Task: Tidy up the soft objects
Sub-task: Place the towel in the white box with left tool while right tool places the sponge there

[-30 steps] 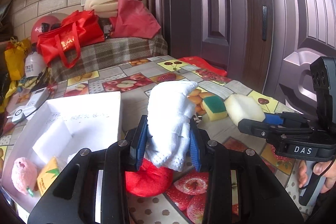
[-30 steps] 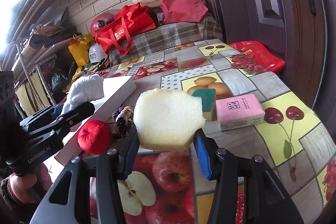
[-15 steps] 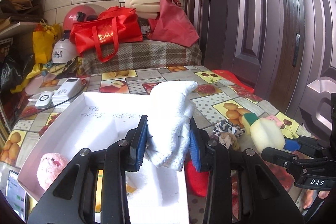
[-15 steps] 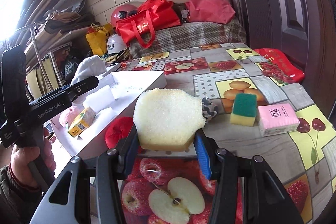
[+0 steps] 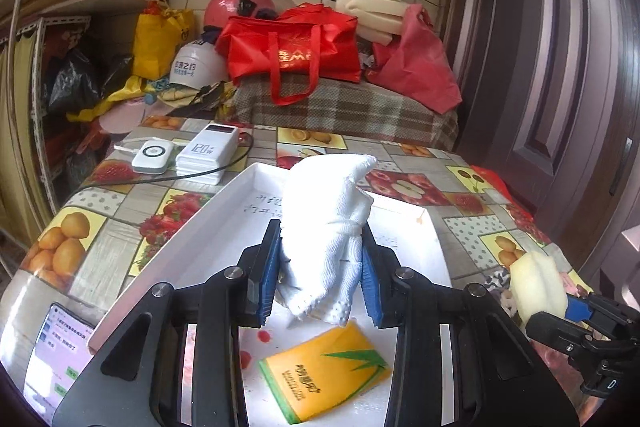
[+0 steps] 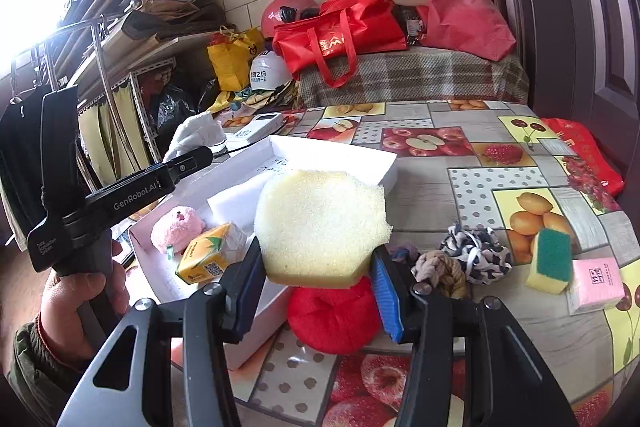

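Observation:
My left gripper (image 5: 320, 279) is shut on a white knitted cloth (image 5: 328, 219) and holds it above the white box (image 5: 224, 227). The box holds a yellow tissue pack (image 5: 324, 375), a pink plush (image 6: 176, 227) and white foam (image 6: 236, 203). My right gripper (image 6: 320, 291) is shut on a pale yellow sponge (image 6: 320, 223), held by the box's near right corner, above a red soft ball (image 6: 334, 319). The sponge also shows in the left wrist view (image 5: 536, 287). The left gripper shows in the right wrist view (image 6: 188, 163) with the cloth (image 6: 196, 135).
On the fruit-print tablecloth (image 6: 500, 155) lie hair scrunchies (image 6: 472, 255), a green-yellow scouring sponge (image 6: 550, 259) and a pink tissue pack (image 6: 596, 283). Power banks (image 5: 208, 151) sit behind the box, a phone (image 5: 56, 355) at its left. Red bags (image 5: 296, 47) are at the back.
My left gripper has swung left with the cloth, from beside the box to over its inside. My right gripper has moved left with the sponge toward the box.

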Demonstrator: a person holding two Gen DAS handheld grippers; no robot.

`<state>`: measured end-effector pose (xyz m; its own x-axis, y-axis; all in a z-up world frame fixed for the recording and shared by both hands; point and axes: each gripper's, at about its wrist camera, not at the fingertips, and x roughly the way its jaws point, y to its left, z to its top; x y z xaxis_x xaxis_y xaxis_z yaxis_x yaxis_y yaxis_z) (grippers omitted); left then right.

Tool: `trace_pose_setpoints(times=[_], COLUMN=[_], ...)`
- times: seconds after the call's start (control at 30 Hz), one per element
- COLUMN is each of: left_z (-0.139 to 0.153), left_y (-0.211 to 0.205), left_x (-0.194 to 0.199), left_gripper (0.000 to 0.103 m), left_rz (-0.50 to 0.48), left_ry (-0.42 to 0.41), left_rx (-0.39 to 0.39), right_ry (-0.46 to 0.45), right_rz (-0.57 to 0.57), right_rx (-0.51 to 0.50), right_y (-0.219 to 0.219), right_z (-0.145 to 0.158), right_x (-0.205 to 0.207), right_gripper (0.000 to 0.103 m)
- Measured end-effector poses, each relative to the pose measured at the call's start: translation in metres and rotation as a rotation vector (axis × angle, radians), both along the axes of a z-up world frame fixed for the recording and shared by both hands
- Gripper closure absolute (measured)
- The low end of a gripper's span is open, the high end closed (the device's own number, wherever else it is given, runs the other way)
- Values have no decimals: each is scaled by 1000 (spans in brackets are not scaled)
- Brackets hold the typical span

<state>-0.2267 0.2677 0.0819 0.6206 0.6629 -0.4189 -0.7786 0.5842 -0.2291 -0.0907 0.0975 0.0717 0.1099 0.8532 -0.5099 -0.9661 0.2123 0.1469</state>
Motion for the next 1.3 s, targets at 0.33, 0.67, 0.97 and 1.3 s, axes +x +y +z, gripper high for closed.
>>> trace_pose_setpoints(times=[0.33,0.67,0.97,1.3], left_z=[-19,-16,-11,-11], left_y=[28,23,13,10], left_x=[-13,-10,-8,-4], left_gripper=[68,65,0,0], left_rz=[102,121,191,156], left_ry=[33,59,112,120], left_rx=[-84,-41,48,62], right_ry=[49,90,35,37], right_rz=[37,15,-4,-10], right_rx=[-110,-82,-30,-19], right_y=[71,82,63,54], right_z=[-23,-33,-25,-23], right_x=[-13,-10,-18,-18], right_gripper=[53,12,0,0])
